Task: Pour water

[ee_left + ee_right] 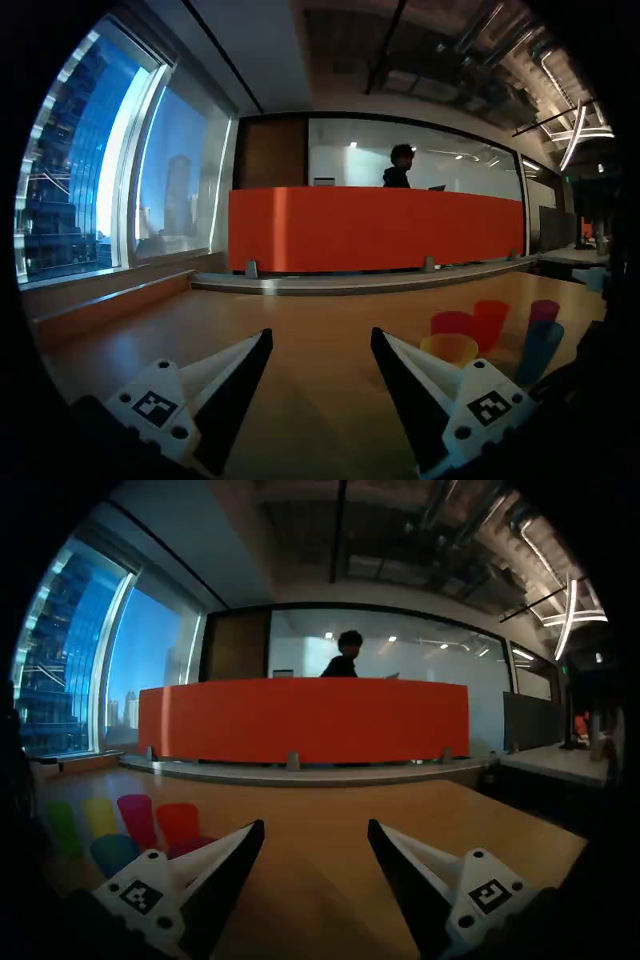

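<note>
The left tongs point(320, 336) stand apart, gripping nothing, above the wooden surface point(320, 300). To their right is a tight cluster of translucent plastic cups: a yellow cup point(450, 349), a red cup point(453, 322), an orange cup point(490, 318), a pink cup point(544, 310) and a blue cup point(541, 346). The right tongs point(314, 826) are likewise apart, with coloured cups grouped on the surface to their left, a green cup point(62, 826) outermost.

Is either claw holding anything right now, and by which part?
Nothing is held. The left claw and the right claw are both open and empty; the coloured cups stand apart on the table.
</note>
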Motion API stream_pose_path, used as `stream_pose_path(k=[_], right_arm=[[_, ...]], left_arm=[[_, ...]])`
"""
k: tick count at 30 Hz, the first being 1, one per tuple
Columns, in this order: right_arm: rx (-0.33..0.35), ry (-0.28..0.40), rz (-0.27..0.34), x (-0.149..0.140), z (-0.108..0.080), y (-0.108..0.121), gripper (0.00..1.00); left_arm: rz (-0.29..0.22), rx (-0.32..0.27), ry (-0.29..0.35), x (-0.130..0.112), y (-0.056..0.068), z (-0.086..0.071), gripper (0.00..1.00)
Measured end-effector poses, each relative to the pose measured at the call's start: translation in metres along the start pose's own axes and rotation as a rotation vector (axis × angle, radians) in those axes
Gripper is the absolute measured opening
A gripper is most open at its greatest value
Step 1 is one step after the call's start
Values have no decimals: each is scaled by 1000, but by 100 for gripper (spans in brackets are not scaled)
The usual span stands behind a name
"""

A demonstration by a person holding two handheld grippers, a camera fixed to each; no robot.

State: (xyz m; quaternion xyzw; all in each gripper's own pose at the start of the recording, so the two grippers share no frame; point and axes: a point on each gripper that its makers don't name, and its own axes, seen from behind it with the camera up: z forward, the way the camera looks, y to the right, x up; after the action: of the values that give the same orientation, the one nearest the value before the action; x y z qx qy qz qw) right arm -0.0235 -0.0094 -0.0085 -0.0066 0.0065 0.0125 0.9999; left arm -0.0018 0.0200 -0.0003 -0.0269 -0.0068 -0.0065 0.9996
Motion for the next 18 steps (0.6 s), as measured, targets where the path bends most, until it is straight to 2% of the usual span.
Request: stream_pose_path(k=[18], right_arm=[[0, 0, 0, -1, 1, 1, 100]], left_arm=[[0, 0, 0, 0, 0, 0, 91]])
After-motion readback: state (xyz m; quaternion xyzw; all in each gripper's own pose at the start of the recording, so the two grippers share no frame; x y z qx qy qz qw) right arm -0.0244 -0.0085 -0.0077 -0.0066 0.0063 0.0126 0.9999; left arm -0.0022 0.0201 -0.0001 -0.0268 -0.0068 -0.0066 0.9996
